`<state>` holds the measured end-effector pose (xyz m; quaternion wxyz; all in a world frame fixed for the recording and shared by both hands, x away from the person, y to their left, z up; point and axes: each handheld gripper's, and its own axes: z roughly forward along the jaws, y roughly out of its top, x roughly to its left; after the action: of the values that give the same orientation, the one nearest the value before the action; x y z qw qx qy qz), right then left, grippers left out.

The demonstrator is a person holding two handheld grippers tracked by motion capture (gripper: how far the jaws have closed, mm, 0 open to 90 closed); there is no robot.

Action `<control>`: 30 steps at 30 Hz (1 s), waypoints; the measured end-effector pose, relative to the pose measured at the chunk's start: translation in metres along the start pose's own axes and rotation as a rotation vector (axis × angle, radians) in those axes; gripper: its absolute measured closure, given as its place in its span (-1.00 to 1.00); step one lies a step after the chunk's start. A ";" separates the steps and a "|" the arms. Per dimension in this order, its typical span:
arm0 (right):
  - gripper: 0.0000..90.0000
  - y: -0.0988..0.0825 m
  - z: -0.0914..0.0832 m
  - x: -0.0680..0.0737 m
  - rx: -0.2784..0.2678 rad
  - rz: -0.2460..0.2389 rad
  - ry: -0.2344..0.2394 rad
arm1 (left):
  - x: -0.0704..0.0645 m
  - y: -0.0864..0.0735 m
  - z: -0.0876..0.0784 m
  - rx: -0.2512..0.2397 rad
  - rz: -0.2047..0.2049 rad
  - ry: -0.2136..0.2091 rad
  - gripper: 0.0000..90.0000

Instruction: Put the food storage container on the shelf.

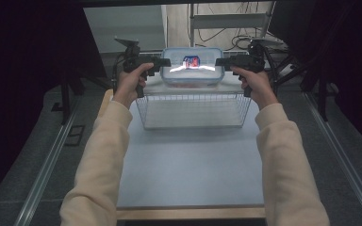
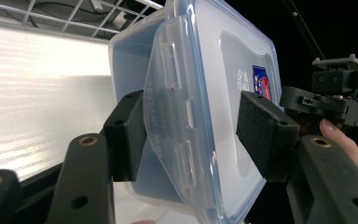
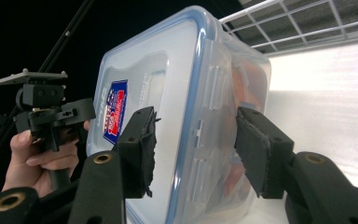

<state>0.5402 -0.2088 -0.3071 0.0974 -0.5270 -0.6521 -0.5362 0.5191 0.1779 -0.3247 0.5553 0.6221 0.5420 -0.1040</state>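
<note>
A clear plastic container [image 1: 193,74] with a blue-rimmed snap lid and a red-and-blue sticker [image 1: 192,61] hangs level above the far rim of a wire basket [image 1: 193,96]. My left gripper [image 1: 167,62] is shut on its left end and my right gripper [image 1: 218,61] on its right end. In the left gripper view the pads [image 2: 126,135] clamp the container [image 2: 205,70] across lid and base, around a latch flap. In the right gripper view the pads [image 3: 256,149] grip the container [image 3: 177,84] the same way. Something reddish shows inside it.
The white wire basket [image 3: 298,23] stands on a pale blue table top [image 1: 193,165], its floor bright below the container. Dark curtains hang at both sides. A metal rail [image 1: 52,155] runs along each table edge. Cables and a stand sit behind.
</note>
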 end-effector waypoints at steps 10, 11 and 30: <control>-0.11 -0.001 0.011 0.000 -0.007 0.069 -0.069 | 0.007 0.001 0.007 0.003 -0.052 0.011 -0.10; -0.11 -0.002 0.011 -0.003 -0.017 0.086 -0.060 | 0.007 0.001 0.007 0.001 -0.052 0.014 -0.09; -0.32 -0.011 0.005 0.012 -0.131 -0.031 -0.149 | -0.008 -0.003 0.005 -0.110 0.076 0.043 -0.51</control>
<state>0.5285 -0.1962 -0.3071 0.0057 -0.5605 -0.6292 -0.5385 0.5160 0.1691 -0.3220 0.5804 0.6130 0.5346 -0.0396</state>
